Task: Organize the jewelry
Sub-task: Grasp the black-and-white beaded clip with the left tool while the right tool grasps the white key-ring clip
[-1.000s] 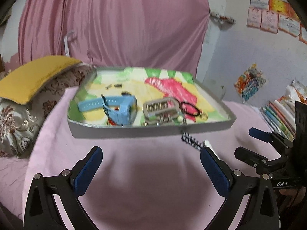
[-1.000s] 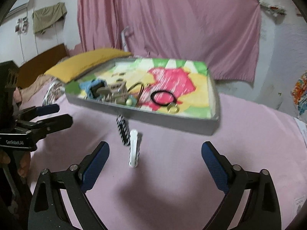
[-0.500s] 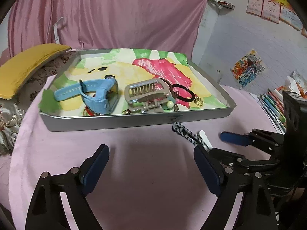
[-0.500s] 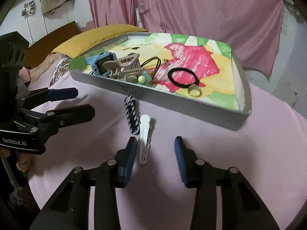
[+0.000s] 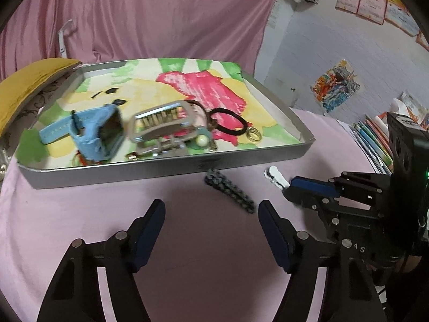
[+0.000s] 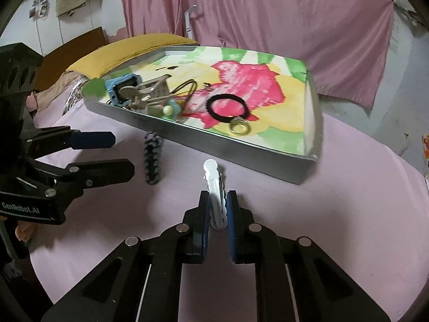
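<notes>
We count two clips on the pink tabletop (image 6: 348,201): one white clip (image 6: 214,185), one black-white clip (image 6: 152,161), both just outside the tray (image 6: 228,145). Inside: one blue watch (image 5: 91,134), one black hair tie (image 6: 228,106), one gold ring (image 6: 240,127). Right gripper (image 6: 217,209), half-open 0.5 s ago, now has its jaws pinched on the white clip. Left gripper (image 5: 211,214) jaws wide, nearer the black-white clip.
</notes>
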A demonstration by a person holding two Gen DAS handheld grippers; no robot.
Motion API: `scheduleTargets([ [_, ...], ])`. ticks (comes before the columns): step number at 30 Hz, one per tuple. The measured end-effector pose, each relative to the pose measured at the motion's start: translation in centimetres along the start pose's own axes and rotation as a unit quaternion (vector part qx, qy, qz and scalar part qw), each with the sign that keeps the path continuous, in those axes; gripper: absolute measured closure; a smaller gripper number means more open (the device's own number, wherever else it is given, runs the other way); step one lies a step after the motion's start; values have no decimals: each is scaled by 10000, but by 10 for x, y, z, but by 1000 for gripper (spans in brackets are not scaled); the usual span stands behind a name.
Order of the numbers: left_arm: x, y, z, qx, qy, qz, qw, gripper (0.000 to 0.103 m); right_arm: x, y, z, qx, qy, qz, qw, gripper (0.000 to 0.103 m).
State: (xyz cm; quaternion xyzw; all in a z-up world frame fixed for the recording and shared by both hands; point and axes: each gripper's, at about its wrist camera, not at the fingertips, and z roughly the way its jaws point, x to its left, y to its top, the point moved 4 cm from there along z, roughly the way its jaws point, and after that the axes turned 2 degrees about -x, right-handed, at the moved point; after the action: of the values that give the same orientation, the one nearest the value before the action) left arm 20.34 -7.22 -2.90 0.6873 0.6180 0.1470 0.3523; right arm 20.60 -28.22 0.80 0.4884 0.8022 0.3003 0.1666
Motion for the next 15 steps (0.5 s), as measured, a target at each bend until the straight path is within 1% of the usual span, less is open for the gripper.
scheduleTargets([
  [1,-4,1,3,31,11,37,10000,37,-3,-1,0,0,10,23,10000,92],
  [6,-17,4,13,146,108,113,9998,47,-9,-2,-1,2,41,18,10000,92],
  [12,-22,9,20,185,237,81,9995,54,-16,-3,-1,2,85,78,9999,92],
  [15,-27,10,24,208,391,135,9989,56,-17,-3,0,-2,99,116,9999,92],
])
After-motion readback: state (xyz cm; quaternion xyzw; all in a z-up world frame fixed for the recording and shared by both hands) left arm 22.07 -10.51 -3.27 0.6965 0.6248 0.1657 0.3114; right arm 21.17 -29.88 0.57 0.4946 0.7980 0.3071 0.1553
